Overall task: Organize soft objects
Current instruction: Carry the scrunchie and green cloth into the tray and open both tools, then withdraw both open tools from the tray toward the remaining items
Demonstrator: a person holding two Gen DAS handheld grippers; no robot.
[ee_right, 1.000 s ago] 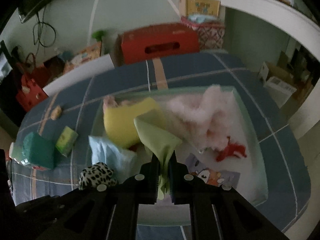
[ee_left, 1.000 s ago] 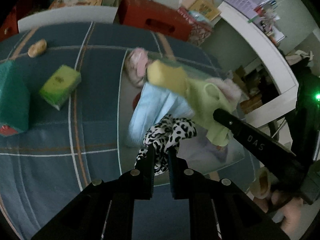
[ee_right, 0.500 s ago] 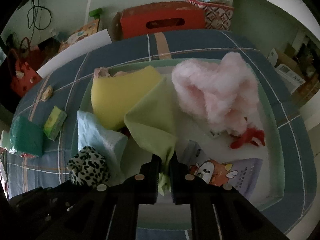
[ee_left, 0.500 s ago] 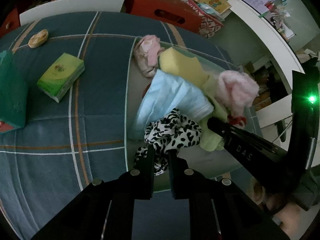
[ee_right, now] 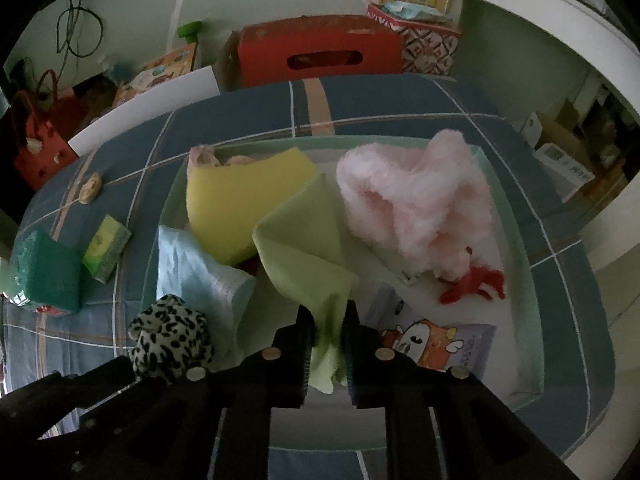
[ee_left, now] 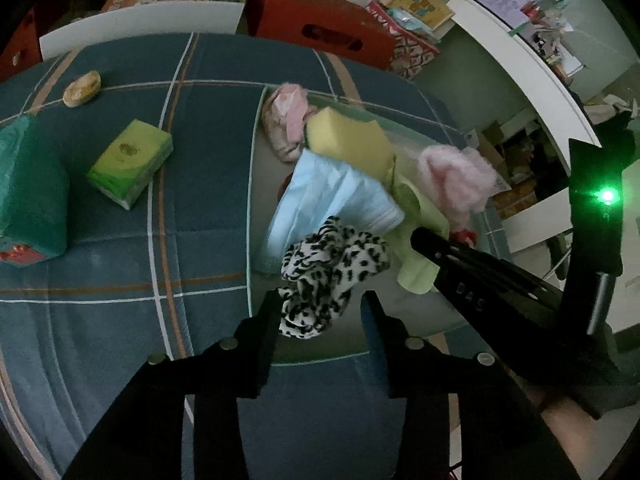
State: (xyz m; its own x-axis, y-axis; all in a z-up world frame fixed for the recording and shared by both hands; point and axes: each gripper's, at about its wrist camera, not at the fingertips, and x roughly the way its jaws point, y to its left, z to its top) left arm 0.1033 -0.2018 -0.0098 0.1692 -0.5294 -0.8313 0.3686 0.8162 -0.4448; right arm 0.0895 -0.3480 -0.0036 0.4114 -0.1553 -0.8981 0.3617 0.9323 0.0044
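Note:
A pale green tray (ee_right: 528, 264) on the blue plaid bed holds soft things. My left gripper (ee_left: 322, 306) is open; the leopard-print cloth (ee_left: 332, 264) lies loose between its fingers at the tray's near left corner, and it also shows in the right wrist view (ee_right: 170, 334). My right gripper (ee_right: 328, 316) is slightly parted with the light green cloth (ee_right: 308, 240) between its fingers, over the tray. In the tray lie a yellow cloth (ee_right: 240, 208), a light blue cloth (ee_right: 196, 268), a fluffy pink item (ee_right: 416, 208), a red toy (ee_right: 476, 284) and a cartoon pouch (ee_right: 432, 340).
On the bed left of the tray lie a green tissue pack (ee_left: 130, 162), a teal box (ee_left: 30, 196) and a small round tan object (ee_left: 82, 88). A red box (ee_right: 320, 54) and other boxes stand beyond the bed. A white shelf (ee_left: 532, 76) curves at right.
My left gripper has opened and let go of the leopard-print cloth. My right gripper has eased its grip on the light green cloth and come lower over the tray.

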